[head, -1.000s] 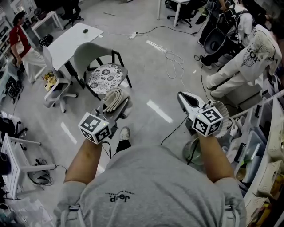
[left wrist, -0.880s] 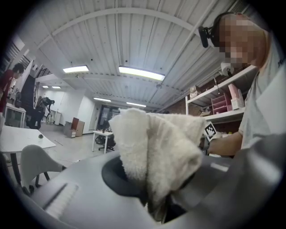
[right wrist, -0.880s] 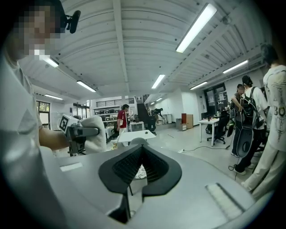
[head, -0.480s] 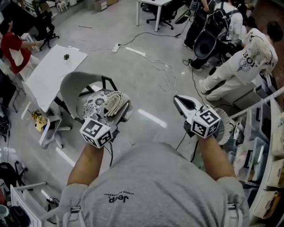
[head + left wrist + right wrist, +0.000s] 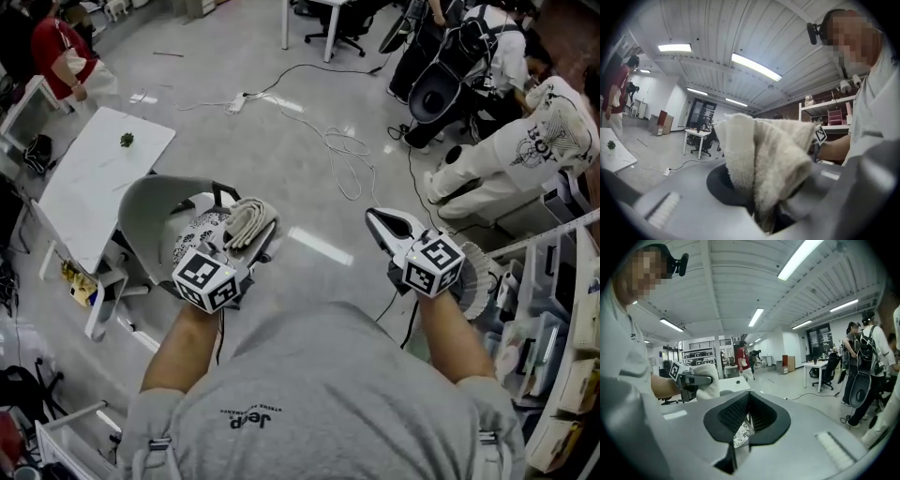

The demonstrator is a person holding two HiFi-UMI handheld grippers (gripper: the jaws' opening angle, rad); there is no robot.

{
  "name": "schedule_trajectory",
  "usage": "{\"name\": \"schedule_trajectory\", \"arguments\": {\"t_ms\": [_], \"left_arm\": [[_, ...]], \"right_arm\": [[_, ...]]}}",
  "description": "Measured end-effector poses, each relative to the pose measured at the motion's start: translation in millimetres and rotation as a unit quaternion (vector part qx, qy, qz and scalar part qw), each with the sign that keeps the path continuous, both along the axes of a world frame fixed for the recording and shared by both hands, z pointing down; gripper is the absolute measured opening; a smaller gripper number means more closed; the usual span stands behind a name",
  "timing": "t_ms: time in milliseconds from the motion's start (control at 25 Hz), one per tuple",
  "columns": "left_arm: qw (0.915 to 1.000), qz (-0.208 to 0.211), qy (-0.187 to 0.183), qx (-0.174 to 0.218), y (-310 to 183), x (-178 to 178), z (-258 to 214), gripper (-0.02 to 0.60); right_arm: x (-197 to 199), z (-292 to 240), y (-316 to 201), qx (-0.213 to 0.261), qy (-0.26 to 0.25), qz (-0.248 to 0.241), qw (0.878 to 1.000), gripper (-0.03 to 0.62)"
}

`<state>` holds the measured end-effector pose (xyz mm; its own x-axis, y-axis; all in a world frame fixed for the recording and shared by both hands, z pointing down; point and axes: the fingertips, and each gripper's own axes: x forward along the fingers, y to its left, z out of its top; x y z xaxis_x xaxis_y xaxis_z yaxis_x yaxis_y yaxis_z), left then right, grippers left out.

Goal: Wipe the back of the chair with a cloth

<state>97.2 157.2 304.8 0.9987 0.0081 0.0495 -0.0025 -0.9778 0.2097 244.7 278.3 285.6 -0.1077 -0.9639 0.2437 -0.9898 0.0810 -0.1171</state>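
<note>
A grey-backed chair [image 5: 148, 200] with a patterned seat cushion [image 5: 190, 234] stands on the floor at the left of the head view. My left gripper [image 5: 255, 232] is shut on a folded cream cloth [image 5: 246, 219], held just right of the chair's back and above its seat. In the left gripper view the cloth [image 5: 764, 154] fills the jaws and sticks out upward. My right gripper [image 5: 382, 219] hangs to the right over bare floor, shut with nothing in it. The right gripper view shows its jaws [image 5: 743, 420] together, with the left gripper [image 5: 691, 380] and cloth [image 5: 711, 383] beyond.
A white table [image 5: 92, 178] stands left of the chair. Cables [image 5: 345, 142] trail over the floor ahead. People in white sit at the right [image 5: 525, 141]; a person in red [image 5: 64, 54] stands far left. Shelving [image 5: 567, 356] lines the right edge.
The view has closed in on the chair. My left gripper, cloth still in it, now sits next to the chair's back instead of short of the seat. The right gripper keeps its place.
</note>
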Motion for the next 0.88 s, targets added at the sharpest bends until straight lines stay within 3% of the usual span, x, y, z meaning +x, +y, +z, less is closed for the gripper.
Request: {"name": "schedule_trajectory", "arguments": {"t_ms": [280, 600, 720, 880], "left_arm": [[0.9991, -0.04, -0.015, 0.003, -36, 72, 14, 0.149], [0.9861, -0.16, -0.03, -0.034, -89, 147, 24, 0.147], [0.9785, -0.194, -0.05, -0.05, -110, 146, 42, 0.146], [0.9691, -0.23, -0.068, -0.06, -145, 116, 74, 0.146]], "right_arm": [[84, 24, -52, 0.003, -0.025, -0.048, 0.999, 0.002], [180, 28, -140, -0.006, -0.019, -0.161, 0.987, 0.002], [183, 44, -178, -0.015, -0.029, -0.19, 0.981, 0.002], [154, 69, -227, -0.032, -0.027, -0.226, 0.973, 0.002]]}}
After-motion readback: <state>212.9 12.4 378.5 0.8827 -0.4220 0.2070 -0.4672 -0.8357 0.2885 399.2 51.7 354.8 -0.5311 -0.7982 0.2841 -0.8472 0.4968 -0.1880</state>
